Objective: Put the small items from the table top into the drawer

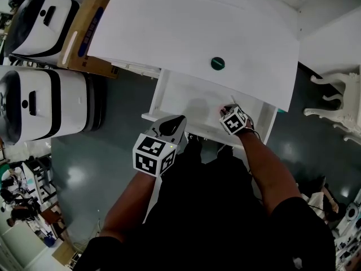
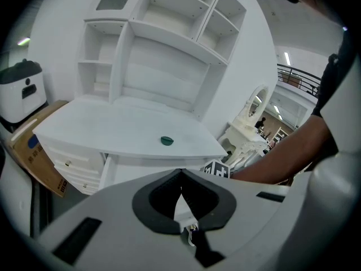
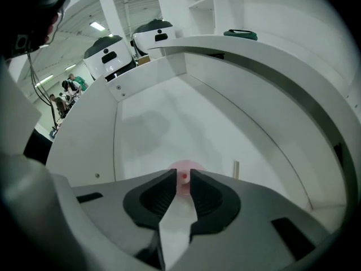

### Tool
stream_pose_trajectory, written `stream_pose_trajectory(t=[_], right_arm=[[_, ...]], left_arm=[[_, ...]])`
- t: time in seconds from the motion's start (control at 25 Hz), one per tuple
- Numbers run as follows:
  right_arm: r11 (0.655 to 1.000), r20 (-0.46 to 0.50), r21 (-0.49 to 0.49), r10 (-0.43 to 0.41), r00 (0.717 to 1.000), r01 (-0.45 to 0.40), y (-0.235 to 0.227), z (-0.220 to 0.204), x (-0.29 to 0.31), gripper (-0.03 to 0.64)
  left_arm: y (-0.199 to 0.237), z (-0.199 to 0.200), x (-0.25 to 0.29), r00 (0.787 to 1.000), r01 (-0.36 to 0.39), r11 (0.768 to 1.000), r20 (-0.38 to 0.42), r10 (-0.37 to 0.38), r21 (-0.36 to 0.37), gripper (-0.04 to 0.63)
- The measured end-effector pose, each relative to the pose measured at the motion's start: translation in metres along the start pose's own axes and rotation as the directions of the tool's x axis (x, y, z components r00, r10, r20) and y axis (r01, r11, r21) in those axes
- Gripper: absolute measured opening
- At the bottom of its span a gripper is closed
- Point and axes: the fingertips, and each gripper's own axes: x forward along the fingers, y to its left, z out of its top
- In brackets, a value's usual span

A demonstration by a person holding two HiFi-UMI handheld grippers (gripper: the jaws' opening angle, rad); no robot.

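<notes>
A small dark green round item [image 1: 218, 63] lies on the white table top [image 1: 169, 33]; it also shows in the left gripper view [image 2: 166, 140] and the right gripper view [image 3: 240, 34]. Below it the drawer [image 1: 169, 86] stands pulled out. My right gripper [image 1: 224, 111] is down inside the drawer [image 3: 84, 140], its jaws [image 3: 180, 176] shut on a pale pink round item [image 3: 184, 166] just above the drawer floor. My left gripper [image 1: 178, 119] hovers at the drawer's front left corner, shut and holding nothing [image 2: 180, 174].
Two white and black machines [image 1: 39, 103] [image 1: 42, 18] and a cardboard box [image 1: 84, 33] stand left of the table. A white ornate chair [image 1: 338, 103] is at the right. An open-shelf hutch [image 2: 169, 55] rises at the table's back.
</notes>
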Motion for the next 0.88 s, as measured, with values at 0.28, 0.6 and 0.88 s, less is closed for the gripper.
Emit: stream_pose_trajectory(t=[0.28, 0.6, 0.88], right_arm=[[1.000, 0.029, 0.011, -0.010, 1.000, 0.009, 0.002, 0.006, -0.009, 0.107], [0.998, 0.126, 0.057, -0.044, 0.991, 0.037, -0.003, 0.023, -0.048, 0.107], [0.992, 0.248, 0.122, -0.072, 0.966, 0.043, -0.001, 0.047, -0.101, 0.106]], left_arm=[[-0.002, 0.001, -0.002, 1.000, 0.016, 1.000, 0.004, -0.016, 0.011, 0.003], [-0.013, 0.013, 0.006, 0.999, 0.049, 0.997, 0.020, -0.051, 0.055, 0.003], [-0.030, 0.029, 0.010, 0.995, 0.082, 0.991, 0.041, -0.086, 0.103, 0.003]])
